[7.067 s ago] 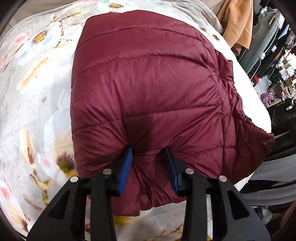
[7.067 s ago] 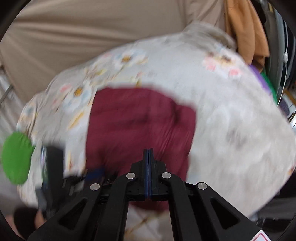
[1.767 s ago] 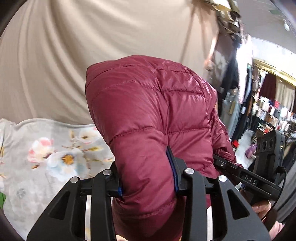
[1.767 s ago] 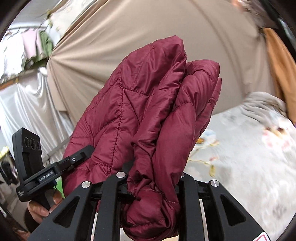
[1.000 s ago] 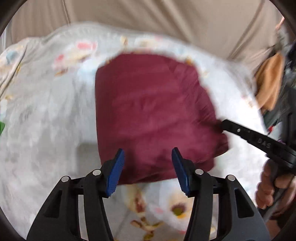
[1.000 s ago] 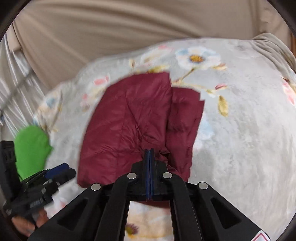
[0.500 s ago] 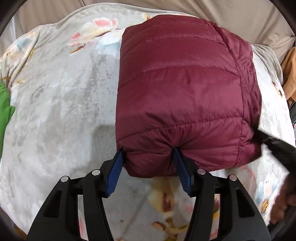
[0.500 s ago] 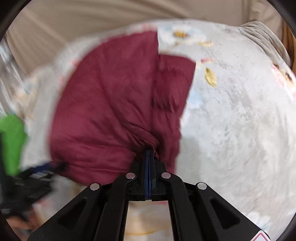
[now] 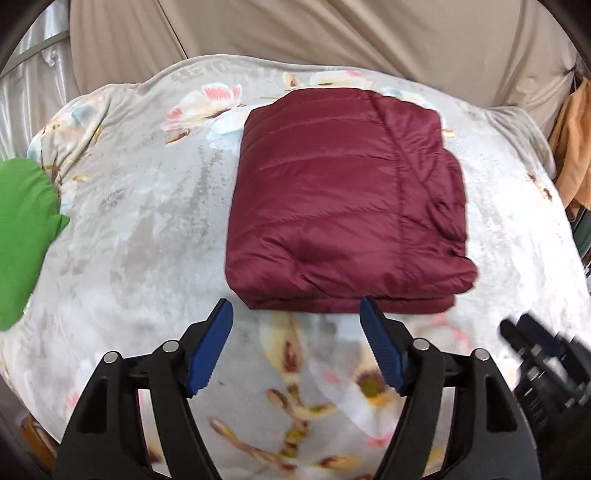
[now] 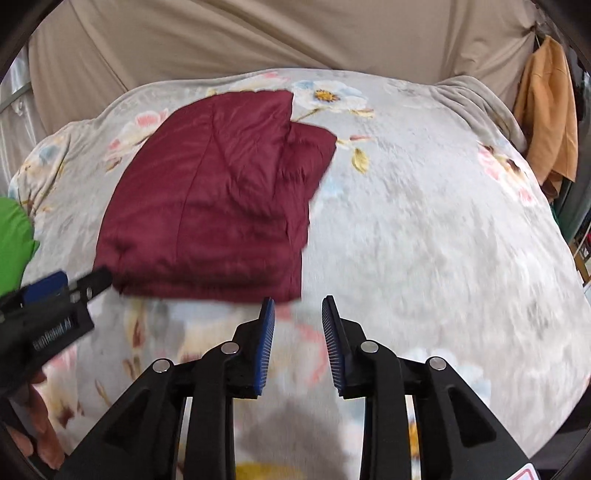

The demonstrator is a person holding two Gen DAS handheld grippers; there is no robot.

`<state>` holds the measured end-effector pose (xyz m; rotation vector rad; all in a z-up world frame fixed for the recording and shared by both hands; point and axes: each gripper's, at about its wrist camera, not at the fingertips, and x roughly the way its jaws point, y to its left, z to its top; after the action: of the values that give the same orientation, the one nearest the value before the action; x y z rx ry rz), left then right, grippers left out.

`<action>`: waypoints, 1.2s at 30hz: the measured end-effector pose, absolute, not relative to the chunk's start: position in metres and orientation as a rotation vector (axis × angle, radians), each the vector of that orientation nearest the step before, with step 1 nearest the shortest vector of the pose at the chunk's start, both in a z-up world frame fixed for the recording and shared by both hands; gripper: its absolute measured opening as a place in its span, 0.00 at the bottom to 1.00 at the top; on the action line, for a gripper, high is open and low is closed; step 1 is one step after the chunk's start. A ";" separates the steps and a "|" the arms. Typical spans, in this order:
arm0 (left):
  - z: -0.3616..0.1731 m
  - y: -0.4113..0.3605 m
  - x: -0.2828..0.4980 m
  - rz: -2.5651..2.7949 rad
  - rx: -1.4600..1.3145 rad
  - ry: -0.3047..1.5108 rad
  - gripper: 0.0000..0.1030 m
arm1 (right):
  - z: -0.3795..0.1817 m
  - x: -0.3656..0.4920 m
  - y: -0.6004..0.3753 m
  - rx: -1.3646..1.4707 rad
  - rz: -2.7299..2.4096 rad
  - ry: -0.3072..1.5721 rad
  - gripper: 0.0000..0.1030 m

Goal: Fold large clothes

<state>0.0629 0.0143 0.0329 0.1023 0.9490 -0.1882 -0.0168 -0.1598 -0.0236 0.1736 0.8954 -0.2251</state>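
A maroon quilted puffer jacket (image 9: pixel 343 206) lies folded into a compact rectangle on the floral blanket (image 9: pixel 140 229). It also shows in the right wrist view (image 10: pixel 214 199). My left gripper (image 9: pixel 295 314) is open and empty, just short of the jacket's near edge. My right gripper (image 10: pixel 297 310) is open and empty, just off the jacket's near right corner. The left gripper shows in the right wrist view (image 10: pixel 55 295) at the jacket's near left corner. The right gripper shows blurred in the left wrist view (image 9: pixel 532 343).
A green garment (image 9: pixel 22 236) lies at the blanket's left edge. An orange garment (image 10: pixel 546 110) hangs at the far right. A beige curtain (image 9: pixel 314 33) hangs behind the bed.
Both grippers have let go of the jacket, opened and drawn back toward me. The jacket now lies folded flat on the blanket.
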 end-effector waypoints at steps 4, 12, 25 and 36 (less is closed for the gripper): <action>0.030 0.010 0.048 -0.178 0.100 0.938 0.67 | -0.032 -0.036 -0.157 0.184 -0.228 0.917 0.28; 0.018 0.006 0.028 -0.163 0.116 0.927 0.67 | -0.037 -0.052 -0.149 0.158 -0.235 0.912 0.34; 0.008 0.011 0.016 -0.113 0.143 0.927 0.67 | -0.044 -0.059 -0.135 0.151 -0.222 0.910 0.35; 0.005 0.007 0.012 -0.113 0.178 0.916 0.66 | -0.046 -0.056 -0.124 0.126 -0.195 0.906 0.37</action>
<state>0.0119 0.0073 0.0052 0.1781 0.9164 -0.1130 -0.0558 -0.1235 -0.0458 0.1262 0.9064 -0.1952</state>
